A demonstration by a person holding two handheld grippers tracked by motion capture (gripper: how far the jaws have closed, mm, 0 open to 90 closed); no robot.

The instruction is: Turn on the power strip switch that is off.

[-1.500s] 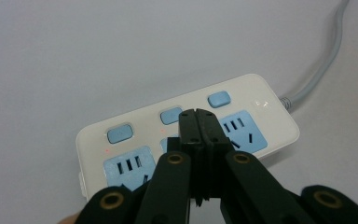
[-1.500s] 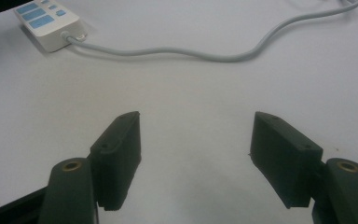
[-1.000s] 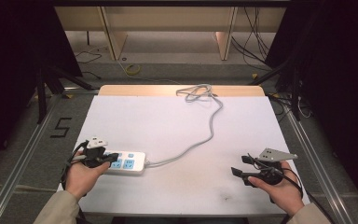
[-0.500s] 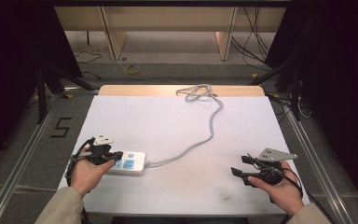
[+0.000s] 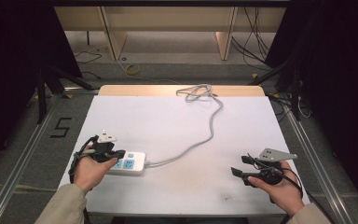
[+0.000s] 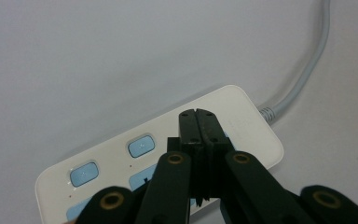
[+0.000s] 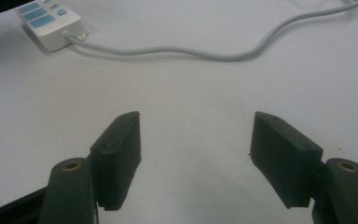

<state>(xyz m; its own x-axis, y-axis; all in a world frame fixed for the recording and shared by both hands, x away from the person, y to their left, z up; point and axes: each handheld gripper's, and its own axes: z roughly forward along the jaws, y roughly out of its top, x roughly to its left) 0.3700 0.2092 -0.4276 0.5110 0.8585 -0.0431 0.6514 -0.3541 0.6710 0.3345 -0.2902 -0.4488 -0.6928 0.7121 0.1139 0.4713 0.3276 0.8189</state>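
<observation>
My left gripper [image 6: 196,122] hangs over the power strip [image 6: 242,126], jaws pressed together, empty. My right gripper [image 7: 196,161], well apart from the strip, gapes wide.

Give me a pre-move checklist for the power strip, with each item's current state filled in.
1. Left tool shut, jaws pressed together above the power strip: ok.
2. Left tool actually touching the strip's top or a button: cannot tell.
3. Right tool open, nothing between its jaws, over bare table: ok.
4. Strip lying flat on the table, sockets facing up: ok.
5. Grey cord slack, running from the strip's end to the coil at the table's far edge, away from both hands: ok.
6. Strip switched on or off: cannot tell.
</observation>
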